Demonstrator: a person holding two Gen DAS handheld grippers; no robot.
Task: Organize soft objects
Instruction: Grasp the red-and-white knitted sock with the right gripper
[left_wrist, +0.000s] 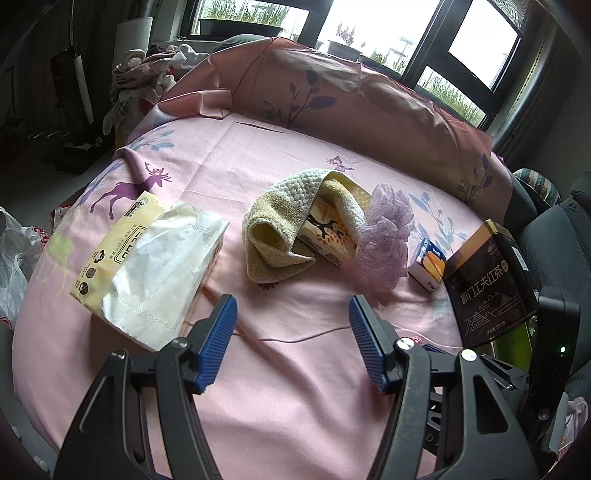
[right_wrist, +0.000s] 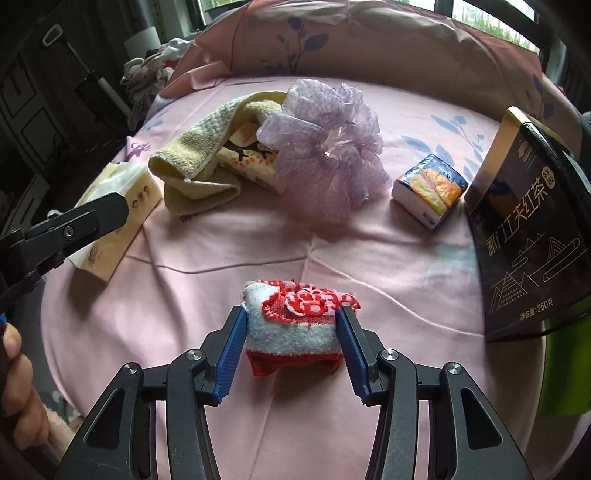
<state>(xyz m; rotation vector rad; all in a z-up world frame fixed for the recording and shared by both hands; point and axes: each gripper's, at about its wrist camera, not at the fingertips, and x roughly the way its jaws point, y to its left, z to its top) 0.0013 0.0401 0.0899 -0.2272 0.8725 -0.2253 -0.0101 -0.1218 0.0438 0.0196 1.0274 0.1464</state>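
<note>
Pink cloth printed with purple deer and blue leaves covers the round table (left_wrist: 258, 155), with windows and plants behind it. On it I count one large soft tissue pack (left_wrist: 147, 266) with loose white paper spilling from its top, one beige towel (left_wrist: 280, 225) draped over one small printed tissue pack (left_wrist: 328, 236), one lilac mesh bath puff (right_wrist: 325, 147) touching that pack, one small blue and orange pocket tissue pack (right_wrist: 430, 190) and one tall black tea tin (right_wrist: 528, 240) at the right edge. One folded red and white washcloth (right_wrist: 299, 325) lies near the front of the table, well apart from the rest; it is fluffy white terry with a woven red pattern on top and a red band below. My right claw (right_wrist: 293, 332) is clamped on it, a blue ribbed pad pressing each side. My left claw (left_wrist: 293, 332) is spread apart and holds nothing, hovering over bare cloth between the large tissue pack and the tin. Fingers of a hand (right_wrist: 18, 391) show at the left edge of the right view.
</note>
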